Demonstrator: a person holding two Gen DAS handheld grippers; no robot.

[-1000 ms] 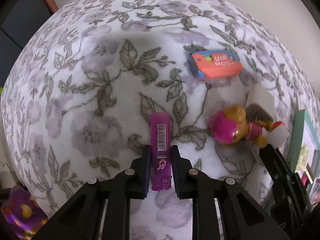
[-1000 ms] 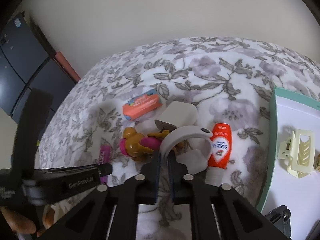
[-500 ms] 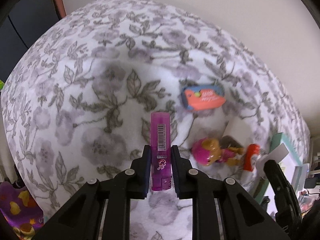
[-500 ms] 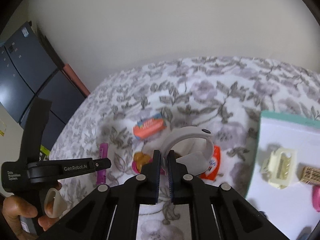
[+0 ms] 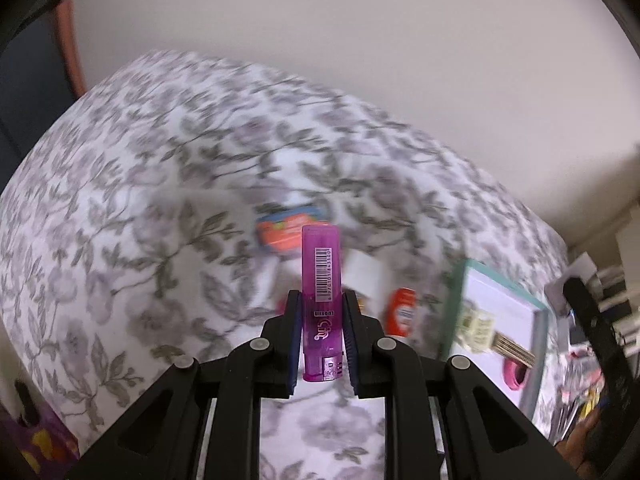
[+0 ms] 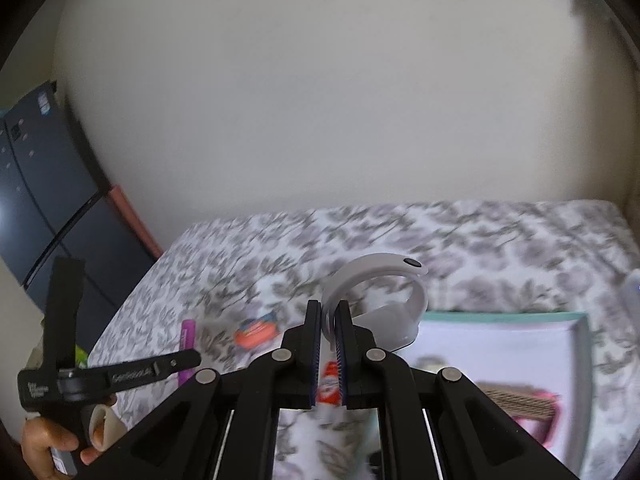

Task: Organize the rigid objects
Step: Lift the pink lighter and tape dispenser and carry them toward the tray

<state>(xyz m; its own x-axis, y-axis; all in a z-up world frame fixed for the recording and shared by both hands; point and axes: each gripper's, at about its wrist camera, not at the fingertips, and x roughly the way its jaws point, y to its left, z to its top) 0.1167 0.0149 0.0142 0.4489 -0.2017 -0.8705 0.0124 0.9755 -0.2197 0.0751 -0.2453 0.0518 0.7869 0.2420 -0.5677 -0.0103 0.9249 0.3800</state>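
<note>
Purple lighter point(image 5: 321, 304): clamped upright between my left jaws, barcode facing me, metal end nearest me, lifted clear of the bed.
Left gripper point(image 5: 321, 320): narrow, pads pressed on both sides of the lighter; from the right wrist view it shows at the near left, in a person's hand point(image 6: 52, 446).
White band point(image 6: 376, 300): a curved white loop with a dark button at its tip, one end pinched between my right jaws, the rest arching up and to the right, above the bed.
Right gripper point(image 6: 329, 344): nearly closed, holding the band's thin edge.
Orange and blue case point(image 5: 290, 228): lying on the bedspread, just beyond the lighter's tip, blurred.
Orange tube point(image 5: 402, 312): on the bedspread to the right of my left jaws, near the tray's edge.
White block point(image 5: 366, 276): on the bedspread between the case and the tube.
Tray point(image 5: 460, 300): teal-rimmed, white inside, at the right on the bed; it holds a cream hair clip point(image 5: 478, 326), a tan comb-like piece and something pink, all blurred.
Bedspread point(image 5: 140, 220): white with grey leaves and pale flowers.
Wall point(image 6: 320, 100): plain, beyond the bed.
</note>
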